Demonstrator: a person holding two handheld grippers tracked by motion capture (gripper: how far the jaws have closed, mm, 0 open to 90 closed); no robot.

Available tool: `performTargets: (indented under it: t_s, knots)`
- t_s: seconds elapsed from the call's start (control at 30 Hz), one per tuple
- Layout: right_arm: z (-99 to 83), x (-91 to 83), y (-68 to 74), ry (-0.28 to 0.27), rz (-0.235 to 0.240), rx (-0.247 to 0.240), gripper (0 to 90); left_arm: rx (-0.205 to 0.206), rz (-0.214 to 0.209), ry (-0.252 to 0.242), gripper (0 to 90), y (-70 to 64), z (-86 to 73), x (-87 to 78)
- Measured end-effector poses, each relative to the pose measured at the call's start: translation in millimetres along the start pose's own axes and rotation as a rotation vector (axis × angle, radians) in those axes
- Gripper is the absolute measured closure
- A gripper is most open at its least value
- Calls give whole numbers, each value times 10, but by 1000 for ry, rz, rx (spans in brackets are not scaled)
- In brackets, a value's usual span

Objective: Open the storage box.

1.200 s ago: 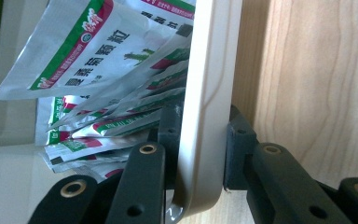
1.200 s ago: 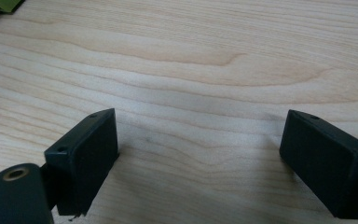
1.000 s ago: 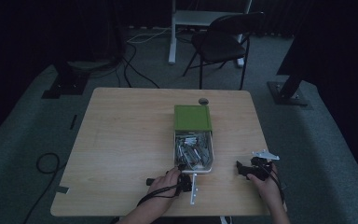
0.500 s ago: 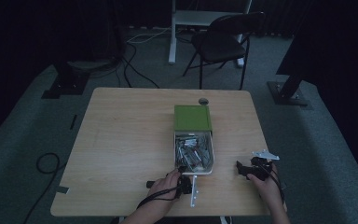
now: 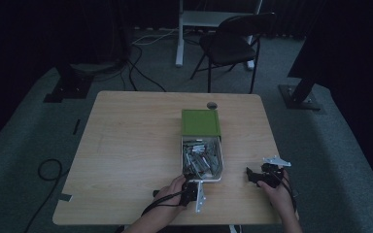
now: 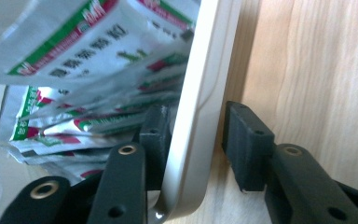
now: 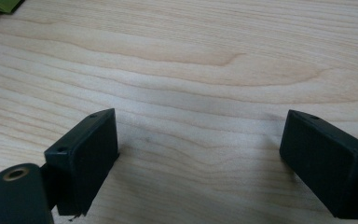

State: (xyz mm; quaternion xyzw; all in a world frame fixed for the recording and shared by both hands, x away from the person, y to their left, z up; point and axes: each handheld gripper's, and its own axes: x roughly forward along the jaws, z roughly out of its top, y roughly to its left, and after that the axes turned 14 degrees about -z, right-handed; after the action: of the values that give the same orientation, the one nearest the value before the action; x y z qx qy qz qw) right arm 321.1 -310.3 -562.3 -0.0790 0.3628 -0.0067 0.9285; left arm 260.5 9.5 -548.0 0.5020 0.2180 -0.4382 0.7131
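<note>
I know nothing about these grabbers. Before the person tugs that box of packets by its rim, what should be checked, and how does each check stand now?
1. Left gripper straddles the box wall, one jaw inside, one outside: ok.
2. Jaws closed on the wall: not ok, a gap shows on the outer side.
3. Inner jaw free of the packets: cannot tell.
4. Right gripper open over bare table: ok.
5. Green lid fastened: cannot tell.

Table [image 5: 136, 145] — pale wood with darker brown grain lines. Box lid [image 5: 201, 122] — plain green. Tray [image 6: 200, 116] — off-white rim. Sachets [image 6: 88, 60] in the tray: silvery white with green and red bands and dark print. Both the left gripper [image 6: 193, 140] and the right gripper [image 7: 200, 163] are matte black, with brass-coloured rivets.
</note>
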Motion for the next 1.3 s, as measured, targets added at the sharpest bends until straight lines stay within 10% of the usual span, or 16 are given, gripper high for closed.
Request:
performTargets:
  t_s: [0.83,1.3]
  knots:
    - [0,0,0,0,0,0,111,-276,-191,-317,570,219,-145,-425]
    - [0,0,0,0,0,0,111,-360,-222,-329,530,225,-457,-613]
